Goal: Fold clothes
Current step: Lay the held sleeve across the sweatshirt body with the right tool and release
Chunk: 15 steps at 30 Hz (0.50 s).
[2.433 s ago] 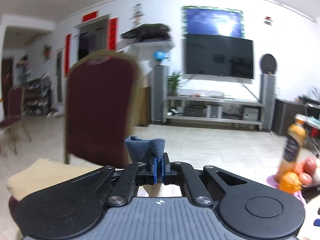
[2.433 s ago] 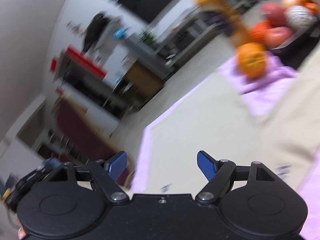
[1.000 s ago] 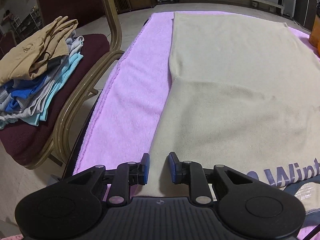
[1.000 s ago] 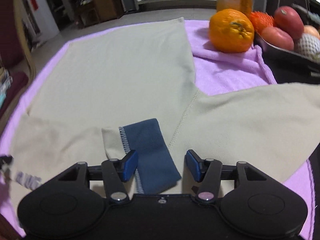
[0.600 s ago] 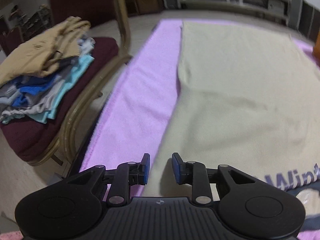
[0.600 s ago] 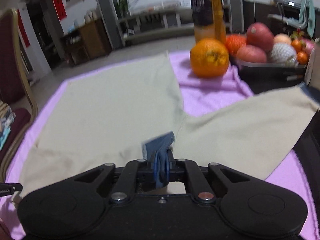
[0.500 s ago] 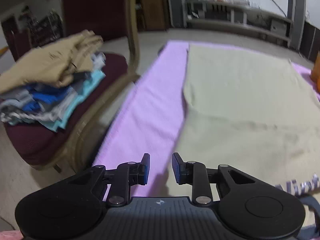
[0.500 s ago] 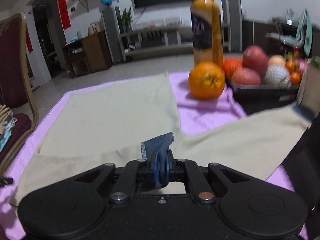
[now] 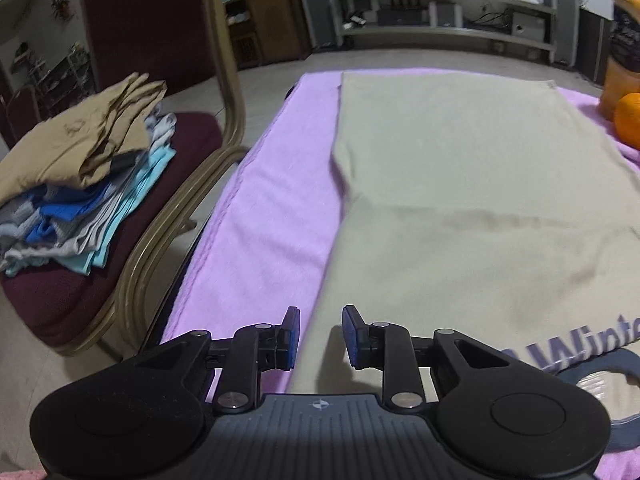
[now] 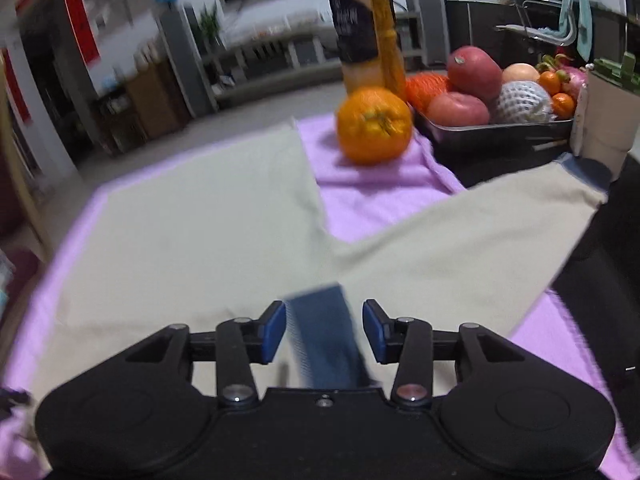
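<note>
The beige shirt (image 9: 472, 200) is lying flat on the pink-covered tabletop (image 9: 276, 216). The right gripper (image 10: 324, 330) is opening; the navy cuff (image 10: 326, 336) is sitting between its jaws, released, its long axis running away from the gripper. The left gripper (image 9: 319, 336) is hovering unclenched and empty over the shirt's left edge, farther from the cuff.

Blk grippers (image 9: 318, 338) – blue pads (image 10: 273, 332), silver screws

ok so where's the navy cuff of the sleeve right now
In the right wrist view the navy cuff lies on the beige shirt, low and centre, between the opening jaws of the right hand-held gripper, untouched by either pad.
</note>
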Tool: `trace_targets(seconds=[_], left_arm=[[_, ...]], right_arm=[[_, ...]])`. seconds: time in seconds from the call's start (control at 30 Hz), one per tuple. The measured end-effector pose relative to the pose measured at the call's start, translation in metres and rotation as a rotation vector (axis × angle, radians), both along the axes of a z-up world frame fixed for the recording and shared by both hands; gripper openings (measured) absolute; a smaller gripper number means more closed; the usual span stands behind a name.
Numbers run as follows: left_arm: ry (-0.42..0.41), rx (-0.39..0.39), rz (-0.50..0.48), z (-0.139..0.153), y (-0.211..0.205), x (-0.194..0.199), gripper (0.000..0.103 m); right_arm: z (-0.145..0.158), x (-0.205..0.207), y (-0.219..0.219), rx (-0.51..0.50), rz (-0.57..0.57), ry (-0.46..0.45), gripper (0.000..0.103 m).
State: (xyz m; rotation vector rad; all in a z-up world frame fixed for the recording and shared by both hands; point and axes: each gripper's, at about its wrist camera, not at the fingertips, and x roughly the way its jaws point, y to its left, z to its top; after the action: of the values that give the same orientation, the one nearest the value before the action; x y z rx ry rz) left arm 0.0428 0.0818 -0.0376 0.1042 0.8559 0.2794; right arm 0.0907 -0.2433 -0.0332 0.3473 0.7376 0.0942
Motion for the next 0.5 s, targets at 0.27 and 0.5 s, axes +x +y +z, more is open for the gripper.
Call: trace_targets(seconds=[0.27, 0.5], left_arm=[[-0.002, -0.136, -0.174, -0.016, -0.039, 0.028, 0.022], [-0.003, -0.149, 0.027, -0.018, 0.001, 0.02, 0.029]], right_arm=[[-0.078, 0.035, 0.038, 0.69, 0.226, 0.296, 0.026], [-0.1, 0.043, -0.006, 0.669, 0.071, 0.322, 0.0]])
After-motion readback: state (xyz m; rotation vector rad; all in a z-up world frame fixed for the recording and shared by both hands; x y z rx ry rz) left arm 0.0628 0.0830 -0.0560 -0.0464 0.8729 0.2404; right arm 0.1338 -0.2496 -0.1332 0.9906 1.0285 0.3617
